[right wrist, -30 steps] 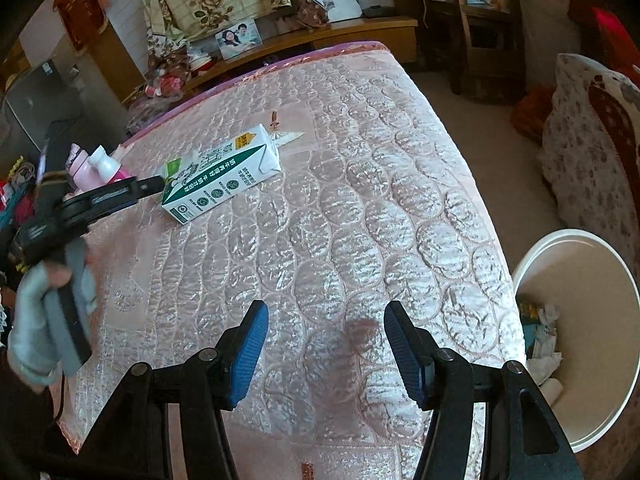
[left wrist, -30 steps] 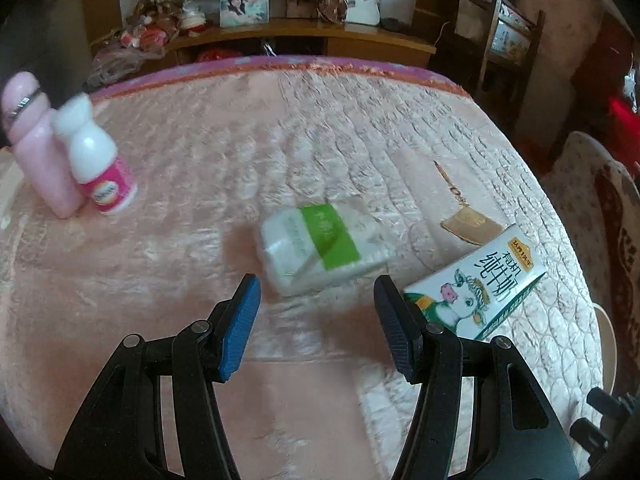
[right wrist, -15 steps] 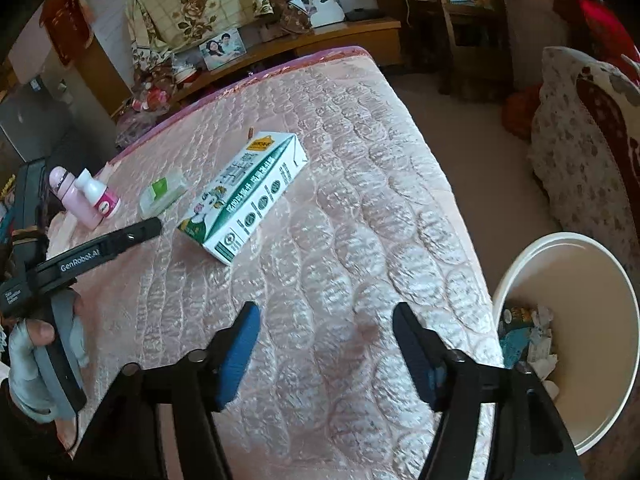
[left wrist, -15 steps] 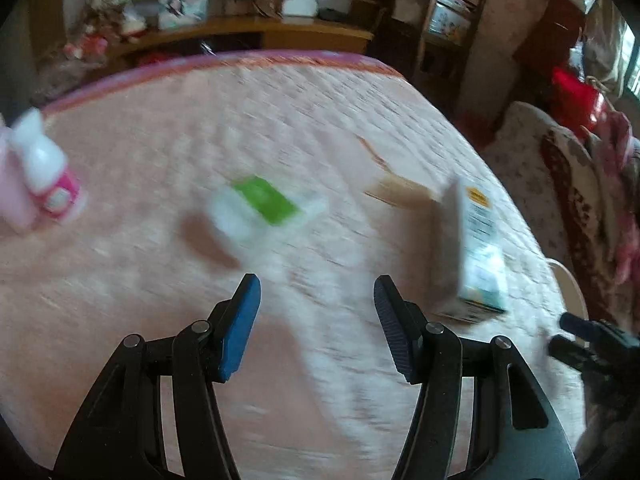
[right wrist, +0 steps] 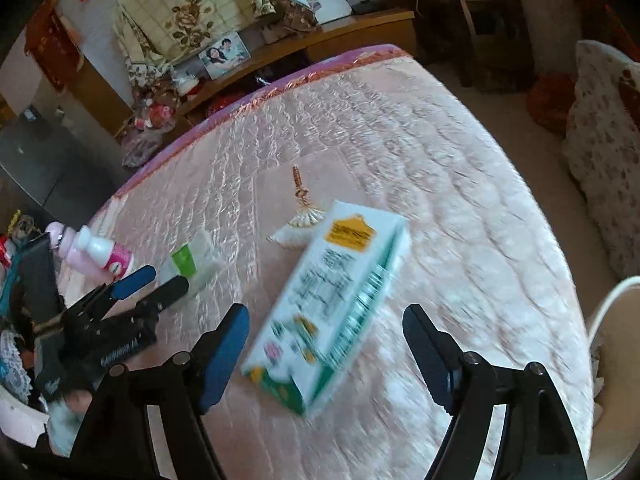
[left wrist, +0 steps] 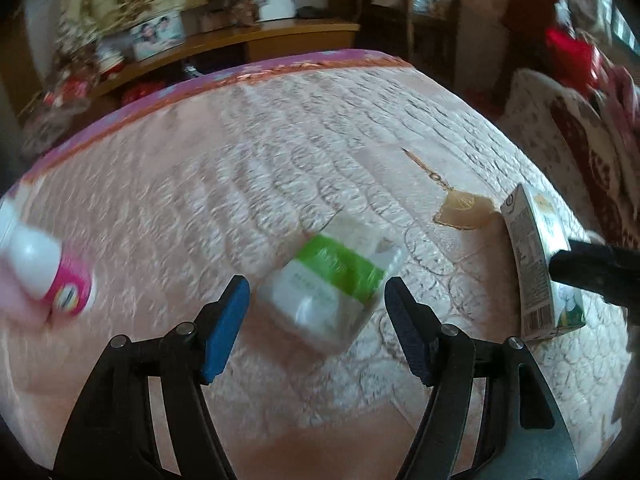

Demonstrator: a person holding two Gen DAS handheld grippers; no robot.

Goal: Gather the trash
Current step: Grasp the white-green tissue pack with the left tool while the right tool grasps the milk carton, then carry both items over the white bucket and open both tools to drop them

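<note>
Left wrist view shows the left gripper (left wrist: 314, 304) spread wide and empty, its blue pads either side of a soft tissue pack (left wrist: 330, 280) with a green band that lies on the quilted mattress (left wrist: 240, 152) just ahead of the fingertips and centred between them. Off to this gripper's left a small white bottle with a pink label (left wrist: 48, 280) stands near a pink one; both are badly blurred. Ahead and to the right lies a flat tan tag (left wrist: 464, 212), and beyond it the milk carton (left wrist: 538, 268), with the dark tip of the other tool touching or just beside it. Right wrist view shows the right gripper (right wrist: 324, 344) likewise spread and holding nothing, the carton (right wrist: 332, 300) lying lengthwise between its fingers, near end almost level with the pads. The rim of a white bin (right wrist: 608, 308) sits off the mattress to this gripper's right. To grab well, I would lower each tool until the pads bracket the long flat sides, squeeze the carton across its narrow width near the middle so it does not pivot, and close gently on the pack, which looks soft and likely to slip or crumple. The quilt probably gives underfoot, so pressing down slightly before closing should help.
</note>
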